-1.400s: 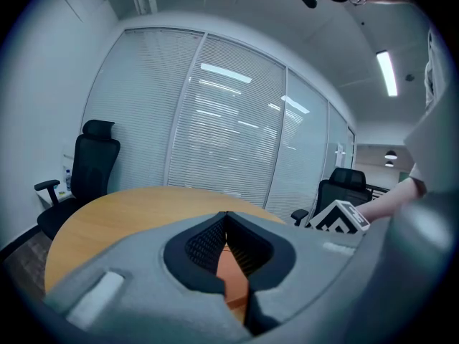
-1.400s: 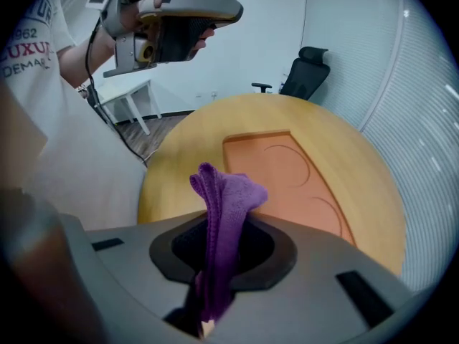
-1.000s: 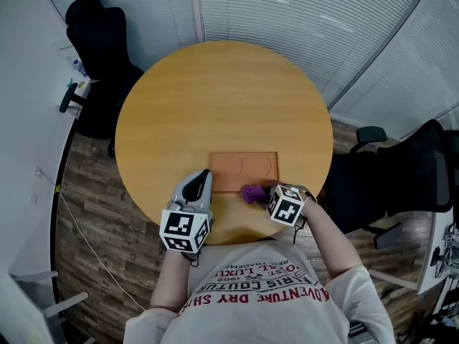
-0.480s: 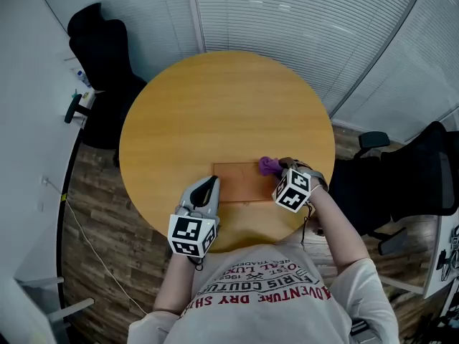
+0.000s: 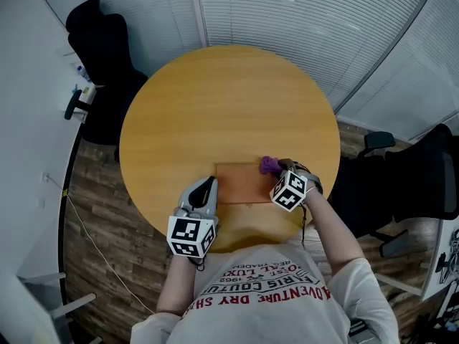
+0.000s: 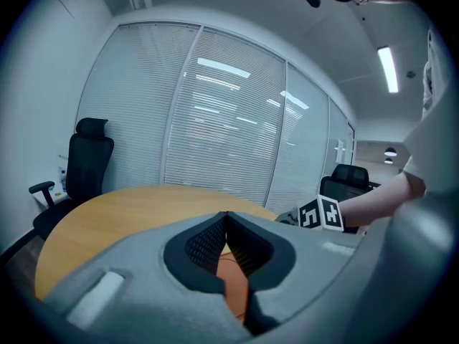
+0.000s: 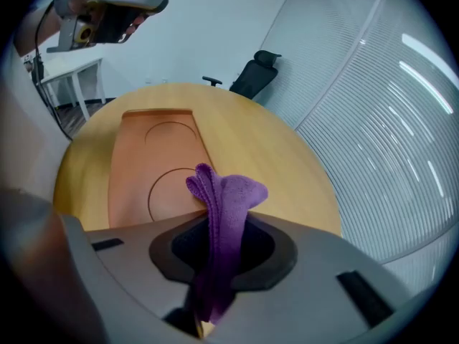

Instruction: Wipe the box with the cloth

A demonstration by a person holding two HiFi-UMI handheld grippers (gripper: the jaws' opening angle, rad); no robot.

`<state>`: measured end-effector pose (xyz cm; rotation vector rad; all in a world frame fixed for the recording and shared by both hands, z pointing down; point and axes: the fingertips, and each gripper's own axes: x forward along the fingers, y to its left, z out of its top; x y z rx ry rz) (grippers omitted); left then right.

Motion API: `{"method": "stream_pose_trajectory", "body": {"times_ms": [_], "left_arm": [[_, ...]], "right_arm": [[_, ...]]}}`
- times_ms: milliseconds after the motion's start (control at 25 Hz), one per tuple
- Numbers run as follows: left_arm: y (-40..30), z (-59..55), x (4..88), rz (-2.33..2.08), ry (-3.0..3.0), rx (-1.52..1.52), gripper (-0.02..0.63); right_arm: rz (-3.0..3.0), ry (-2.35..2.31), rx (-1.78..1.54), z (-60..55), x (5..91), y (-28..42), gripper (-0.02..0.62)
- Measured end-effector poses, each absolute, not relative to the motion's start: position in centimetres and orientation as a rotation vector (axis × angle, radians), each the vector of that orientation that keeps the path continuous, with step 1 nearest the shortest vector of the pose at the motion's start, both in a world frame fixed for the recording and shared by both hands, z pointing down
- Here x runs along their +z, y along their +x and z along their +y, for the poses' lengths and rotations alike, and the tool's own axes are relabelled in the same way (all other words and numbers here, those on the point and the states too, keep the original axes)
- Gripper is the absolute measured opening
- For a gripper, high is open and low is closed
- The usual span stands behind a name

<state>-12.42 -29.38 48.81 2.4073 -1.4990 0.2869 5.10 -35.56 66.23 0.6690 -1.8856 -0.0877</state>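
A flat orange-brown box (image 5: 242, 183) lies on the round wooden table (image 5: 215, 99), near its front edge. My right gripper (image 5: 277, 170) is shut on a bunched purple cloth (image 5: 270, 165), which rests at the box's far right corner. In the right gripper view the cloth (image 7: 228, 192) sticks out past the jaws over the box (image 7: 147, 156), whose lid shows two round outlines. My left gripper (image 5: 208, 186) is shut with its tips together at the box's left edge; a strip of orange shows below the tips (image 6: 226, 215).
A black office chair (image 5: 100, 41) stands at the back left and another (image 5: 401, 185) at the right. Window blinds (image 5: 301, 13) run behind the table. The person's shirt (image 5: 258, 292) fills the bottom of the head view.
My right gripper carried the cloth from the box's near edge up to its far right corner, then barely moved. The left gripper stayed at the box's left edge.
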Motion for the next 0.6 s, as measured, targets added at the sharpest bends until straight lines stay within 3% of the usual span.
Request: {"method": "stream_pose_trajectory", "body": {"times_ms": [600], "left_arm": [[-11.8, -28.6, 49.1, -1.473, 2.421, 0.296, 0.009]], "right_arm": [[-1.889, 0.601, -0.008, -32.2, 66.9, 4.4, 0.08]]}}
